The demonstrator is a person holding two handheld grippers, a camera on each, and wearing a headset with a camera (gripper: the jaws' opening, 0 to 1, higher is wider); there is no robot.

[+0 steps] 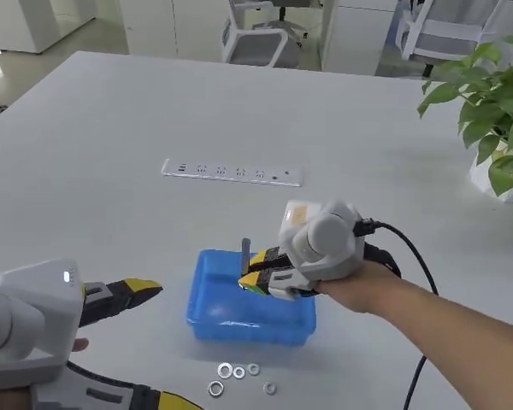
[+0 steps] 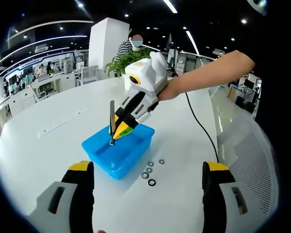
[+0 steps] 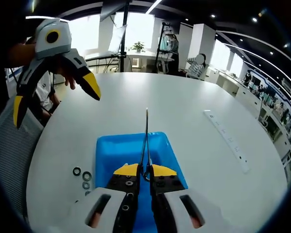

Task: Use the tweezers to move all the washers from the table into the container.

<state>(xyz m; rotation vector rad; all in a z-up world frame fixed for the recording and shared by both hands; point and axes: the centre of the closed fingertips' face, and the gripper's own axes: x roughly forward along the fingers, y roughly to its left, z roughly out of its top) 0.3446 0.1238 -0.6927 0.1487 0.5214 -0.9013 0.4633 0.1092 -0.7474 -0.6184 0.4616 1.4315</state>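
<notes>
Blue container (image 1: 207, 307), on table (image 1: 111, 128). Right gripper (image 3: 145, 171): pressed onto tweezers (image 3: 146, 133), tips low over container; small ring (image 2: 112, 142) at the tip, likely a washer. Left gripper (image 2: 148, 169): spread, idle. Washers (image 1: 238, 372): five loose, just beside container. Step: release. Next: fine pinch on a flat washer.
</notes>
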